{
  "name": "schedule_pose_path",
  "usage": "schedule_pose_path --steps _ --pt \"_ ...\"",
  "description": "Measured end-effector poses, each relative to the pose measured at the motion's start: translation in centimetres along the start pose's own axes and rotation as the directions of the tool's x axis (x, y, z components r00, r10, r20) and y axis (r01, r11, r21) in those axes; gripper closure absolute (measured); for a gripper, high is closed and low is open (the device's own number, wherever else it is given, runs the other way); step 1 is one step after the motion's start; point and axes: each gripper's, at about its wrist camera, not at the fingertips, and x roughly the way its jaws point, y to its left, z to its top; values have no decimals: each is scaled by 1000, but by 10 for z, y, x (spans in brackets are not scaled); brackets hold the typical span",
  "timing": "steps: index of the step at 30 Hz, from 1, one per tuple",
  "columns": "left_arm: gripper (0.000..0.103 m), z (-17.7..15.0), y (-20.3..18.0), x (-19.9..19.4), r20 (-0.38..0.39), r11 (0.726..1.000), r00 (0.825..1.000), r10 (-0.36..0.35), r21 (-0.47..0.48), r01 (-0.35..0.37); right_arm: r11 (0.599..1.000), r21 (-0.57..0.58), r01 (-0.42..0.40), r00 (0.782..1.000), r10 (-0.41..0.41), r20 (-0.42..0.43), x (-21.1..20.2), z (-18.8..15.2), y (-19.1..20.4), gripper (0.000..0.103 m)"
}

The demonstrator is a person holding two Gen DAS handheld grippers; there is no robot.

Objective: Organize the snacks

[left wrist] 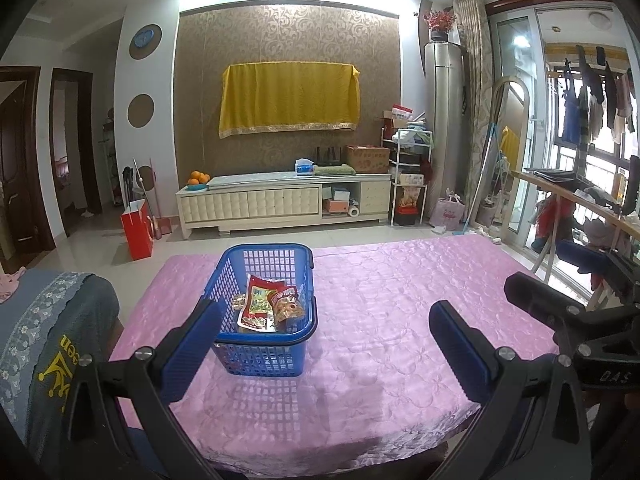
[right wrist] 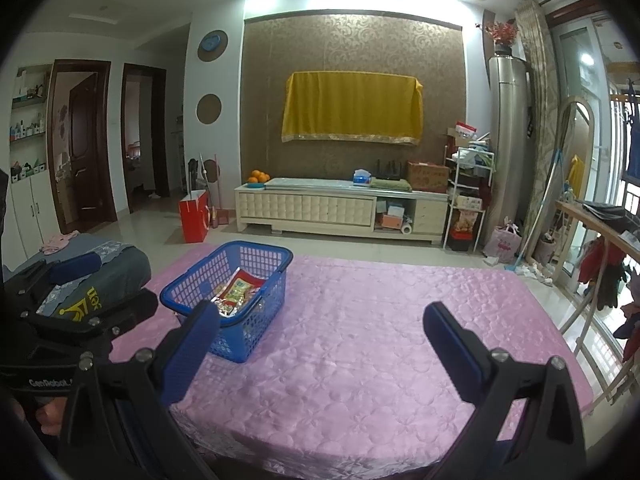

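While the snack packets (left wrist: 267, 301) lie piled inside the blue basket (left wrist: 256, 354), we see a red-and-yellow pouch leaning against a smaller red one, with a little gold-wrapped piece tucked at their left side. The basket stands upright on the pink quilted cloth of the table (left wrist: 392, 312), toward its left half and well back from the near edge; from the right wrist view the same basket (right wrist: 276, 276) shows its packets (right wrist: 236, 290) resting against the near wall. Our left tongs (left wrist: 330, 338) hang above the near part of the table with their blue pads wide apart and nothing between them, the left pad overlapping the basket's near left corner in the view. Our right tongs (right wrist: 320, 338) are likewise spread wide and empty over bare cloth, to the right of the basket. Left of the table sits a grey embroidered cover (left wrist: 48, 340), and beyond it a cream TV cabinet (left wrist: 280, 202) stands under a yellow drape (left wrist: 288, 98).
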Motion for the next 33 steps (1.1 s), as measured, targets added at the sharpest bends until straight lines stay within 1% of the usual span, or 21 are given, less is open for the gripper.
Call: schedule_pose_path --steps 10,33 --pt "0 -2 -4 2 -18 1000 1000 -9 -9 9 1000 14 -1 1000 1 -12 2 -3 -2 0" --pt "0 -1 -4 0 -22 1000 1000 -9 -11 9 1000 16 -2 1000 3 -17 1 -6 -3 0"
